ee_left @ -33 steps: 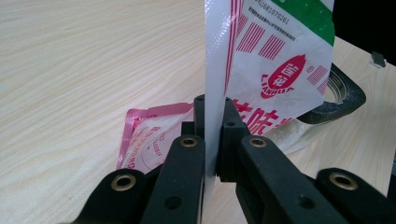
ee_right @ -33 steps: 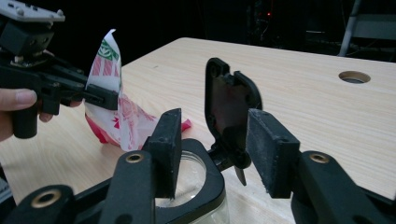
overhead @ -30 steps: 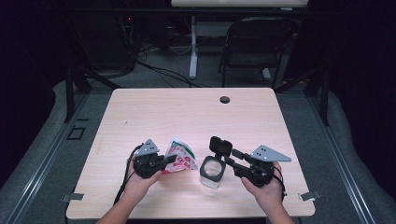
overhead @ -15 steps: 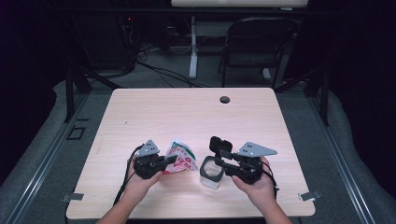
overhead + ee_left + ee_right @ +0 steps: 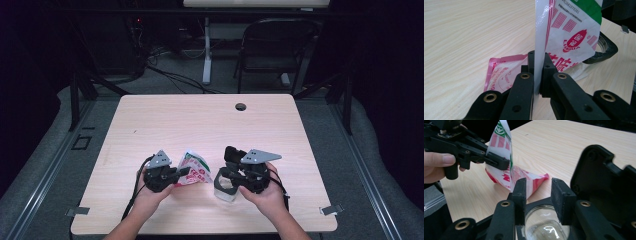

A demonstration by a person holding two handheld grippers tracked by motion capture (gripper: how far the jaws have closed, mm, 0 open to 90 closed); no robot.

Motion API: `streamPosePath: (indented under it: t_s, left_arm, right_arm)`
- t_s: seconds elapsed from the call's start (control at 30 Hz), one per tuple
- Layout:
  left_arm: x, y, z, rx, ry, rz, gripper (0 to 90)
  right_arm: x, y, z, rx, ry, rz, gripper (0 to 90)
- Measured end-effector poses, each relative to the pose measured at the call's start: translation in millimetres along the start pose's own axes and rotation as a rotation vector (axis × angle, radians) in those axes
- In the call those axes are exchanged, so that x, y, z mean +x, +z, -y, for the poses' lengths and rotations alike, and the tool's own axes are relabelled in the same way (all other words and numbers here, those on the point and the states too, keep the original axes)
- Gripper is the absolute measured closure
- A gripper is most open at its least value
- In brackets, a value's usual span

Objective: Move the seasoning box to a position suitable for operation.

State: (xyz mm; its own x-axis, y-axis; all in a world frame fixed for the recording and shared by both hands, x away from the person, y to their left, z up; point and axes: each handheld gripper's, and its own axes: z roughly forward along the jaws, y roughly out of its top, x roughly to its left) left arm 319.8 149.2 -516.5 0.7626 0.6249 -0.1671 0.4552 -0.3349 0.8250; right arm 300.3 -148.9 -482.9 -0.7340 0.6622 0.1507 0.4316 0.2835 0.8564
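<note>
Dark room, pale counter (image 5: 200,120): left tool (image 5: 172,176) clamps the packet (image 5: 196,169) upright, right tool (image 5: 226,174) half-open, jaws just been closing over the jar (image 5: 225,190) below, so I'd centre before squeezing.

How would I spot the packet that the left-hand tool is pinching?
Look at the near edge of the wooden table, between the person's two hands. The packet is a white plastic pouch with red stripes and a green top, clamped in the left gripper, beside a clear jar.

Left gripper (image 5: 184,171) clamped, right gripper (image 5: 226,172) closing
</note>
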Motion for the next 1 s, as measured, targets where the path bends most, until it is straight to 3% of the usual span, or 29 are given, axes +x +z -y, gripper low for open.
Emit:
streamPosePath:
  t_s: [0.47, 1.0]
  left_arm:
    - [-0.5, 1.1, 0.1, 0.000, 0.004, 0.008, 90.0]
    - [-1.1, 2.1, 0.5, -0.001, 0.002, 0.014, 90.0]
  right_arm:
    - [8.6, 15.6, -8.0, 0.017, -0.004, -0.070, 68.2]
    - [15.4, 35.9, -13.5, 0.058, -0.018, -0.091, 71.6]
